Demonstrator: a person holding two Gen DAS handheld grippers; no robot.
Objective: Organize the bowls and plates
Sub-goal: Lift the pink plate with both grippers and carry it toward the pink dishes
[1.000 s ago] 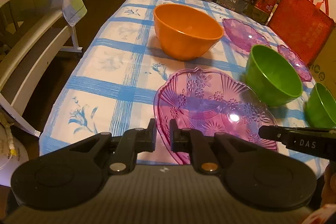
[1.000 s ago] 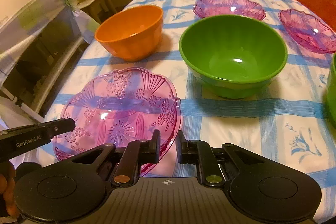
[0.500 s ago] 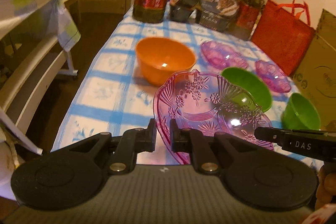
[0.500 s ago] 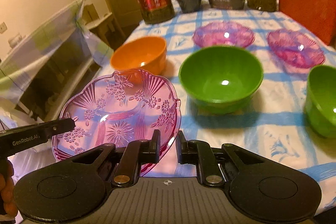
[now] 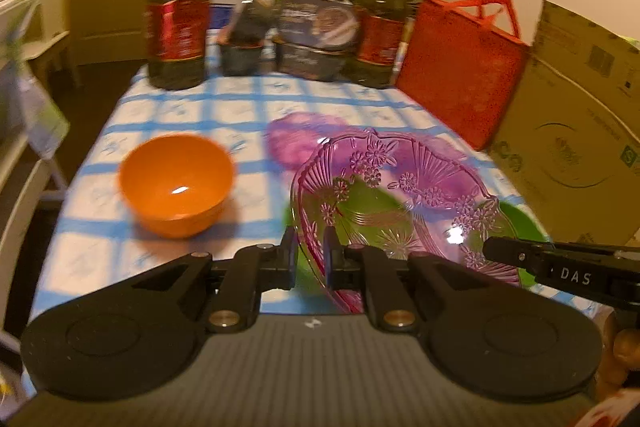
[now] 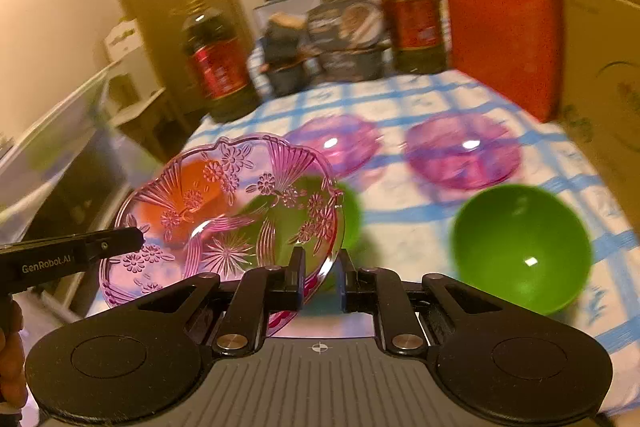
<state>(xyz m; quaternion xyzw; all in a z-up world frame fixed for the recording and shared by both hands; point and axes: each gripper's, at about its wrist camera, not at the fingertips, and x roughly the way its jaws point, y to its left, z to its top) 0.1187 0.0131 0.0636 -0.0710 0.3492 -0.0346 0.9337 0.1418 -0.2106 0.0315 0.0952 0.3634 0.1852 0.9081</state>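
Observation:
Both grippers hold one large pink glass plate (image 5: 400,195) in the air above the table; it also shows in the right wrist view (image 6: 224,211). My left gripper (image 5: 310,259) is shut on its left rim. My right gripper (image 6: 320,275) is shut on its right rim. An orange bowl (image 5: 176,183) stands on the tablecloth at the left. A green bowl (image 6: 520,247) stands at the right; another green bowl (image 6: 348,215) shows through the held plate. Two smaller pink plates (image 6: 340,143) (image 6: 460,151) lie farther back.
Oil bottles (image 5: 178,15) (image 5: 380,27), dark food tubs (image 5: 316,39), a red bag (image 5: 460,67) and a cardboard box (image 5: 580,115) line the back and right of the checked tablecloth (image 5: 240,107). A white rack (image 6: 60,147) stands left of the table.
Both grippers have lifted the large pink plate off the table and carried it up and to the right, over the green bowl. The views are blurred from motion.

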